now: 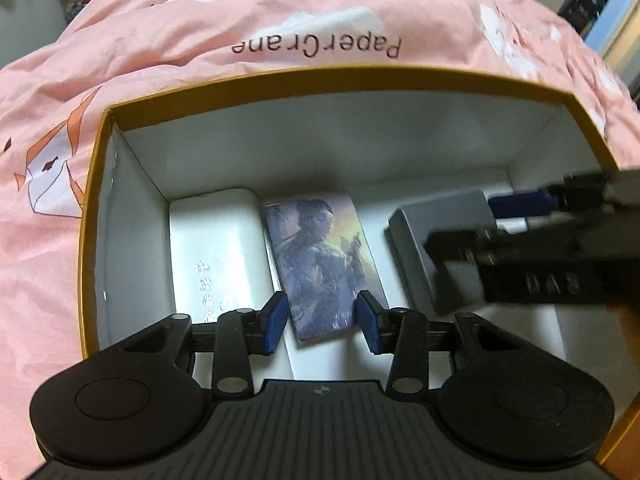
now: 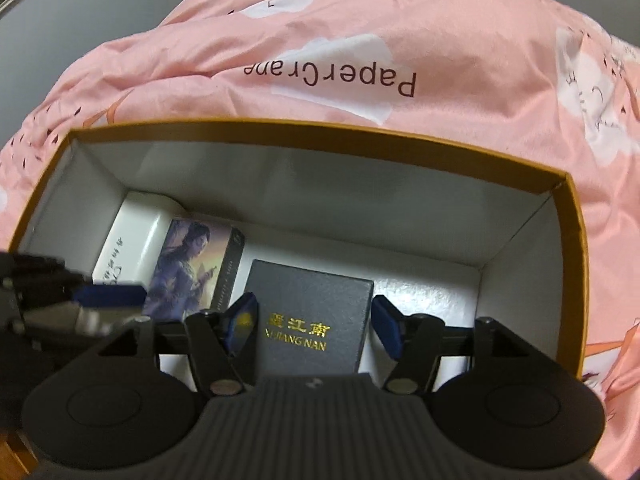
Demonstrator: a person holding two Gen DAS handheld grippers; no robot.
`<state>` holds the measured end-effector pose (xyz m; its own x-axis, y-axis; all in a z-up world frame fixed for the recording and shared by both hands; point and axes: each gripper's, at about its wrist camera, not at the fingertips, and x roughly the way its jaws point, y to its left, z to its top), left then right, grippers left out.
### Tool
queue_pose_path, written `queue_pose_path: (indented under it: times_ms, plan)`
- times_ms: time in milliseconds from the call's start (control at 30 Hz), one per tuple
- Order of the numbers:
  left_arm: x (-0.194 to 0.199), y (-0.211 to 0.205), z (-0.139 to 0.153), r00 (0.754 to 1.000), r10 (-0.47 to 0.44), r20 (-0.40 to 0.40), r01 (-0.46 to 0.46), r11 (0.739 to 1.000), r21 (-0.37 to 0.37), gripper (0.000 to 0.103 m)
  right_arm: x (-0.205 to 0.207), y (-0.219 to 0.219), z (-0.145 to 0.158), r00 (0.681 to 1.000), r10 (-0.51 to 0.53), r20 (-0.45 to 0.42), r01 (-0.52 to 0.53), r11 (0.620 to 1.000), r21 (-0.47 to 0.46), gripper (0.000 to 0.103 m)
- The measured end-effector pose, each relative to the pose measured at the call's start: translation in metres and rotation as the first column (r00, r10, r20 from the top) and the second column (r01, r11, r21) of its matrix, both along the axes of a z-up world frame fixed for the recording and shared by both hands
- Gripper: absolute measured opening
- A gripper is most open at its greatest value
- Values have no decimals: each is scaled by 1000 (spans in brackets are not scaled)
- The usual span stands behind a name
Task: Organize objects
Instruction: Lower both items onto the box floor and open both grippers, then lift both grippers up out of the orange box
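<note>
Boxes sit side by side on the white floor of a big open cardboard box with an orange-brown rim (image 1: 320,76) and tall white walls. At the far left is a white glossy box with small writing (image 1: 216,248), pushed up against the left wall. Just beside it lies a flat purple picture box showing a painted figure (image 1: 320,256). Next comes a dark grey box with gold letters (image 2: 316,320), a little apart from the picture box.

The left gripper (image 1: 322,316) hangs over the near end of the picture box with its blue pads spread apart, touching nothing. The right gripper (image 2: 316,328) has its jaws open around the dark grey box — the left pad is right at the box's side and the right pad stands clear of it.

Each gripper reaches into the other's view, so the middle is crowded. The right end of the floor is bare white. A pink bed cover with white clouds and the words "PaperCrane" (image 2: 332,76) lies all around the big box.
</note>
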<state>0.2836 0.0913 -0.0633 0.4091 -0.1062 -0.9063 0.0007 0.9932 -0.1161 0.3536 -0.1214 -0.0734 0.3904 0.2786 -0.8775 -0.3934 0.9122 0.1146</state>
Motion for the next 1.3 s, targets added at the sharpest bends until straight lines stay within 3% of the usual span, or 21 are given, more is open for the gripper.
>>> queue_pose_path:
  times_ms: [267, 633, 767, 967, 1133, 1300]
  plan:
    - [-1, 5, -1, 999, 40, 24, -39, 999, -31, 48, -15, 0, 8, 994, 107, 20, -107, 994, -37, 73]
    - [-13, -8, 0, 987, -154, -43, 155, 988, 4, 53, -33, 7, -3, 964, 267, 5, -263, 953, -152, 75]
    - [-9, -10, -2, 986, -155, -55, 155, 988, 6, 53, -28, 12, -6, 952, 306, 7, -300, 938, -173, 72]
    - [-16, -8, 1, 992, -127, -23, 127, 992, 4, 50, -29, 23, -7, 928, 371, 44, -358, 917, -178, 59]
    - [-22, -9, 6, 993, -119, 4, 119, 992, 33, 44, -27, 28, -7, 908, 414, 62, -395, 898, -194, 59]
    - [-28, -12, 16, 988, -153, 25, 150, 985, 89, 44, -19, 30, -8, 909, 406, 92, -383, 902, -199, 57]
